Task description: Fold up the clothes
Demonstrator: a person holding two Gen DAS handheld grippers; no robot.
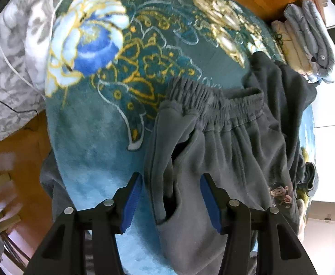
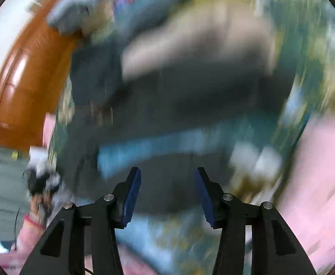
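Observation:
Grey sweatpants (image 1: 222, 142) with an elastic waistband lie on a teal floral blanket (image 1: 94, 123). A darker grey garment (image 1: 289, 87) lies behind them to the right. My left gripper (image 1: 170, 197) is open, its blue pads on either side of the pants' side seam and pocket opening, just above the cloth. The right wrist view is heavily motion-blurred. My right gripper (image 2: 168, 194) is open and empty above a dark blurred garment (image 2: 185, 105) on the same blanket.
A stack of folded pale grey and cream clothes (image 1: 309, 43) sits at the far right. A grey patterned quilt (image 1: 13, 64) with a white cable lies at the left. A wooden bed frame (image 2: 27, 80) borders the blanket. Pink fabric (image 2: 316, 178) shows at right.

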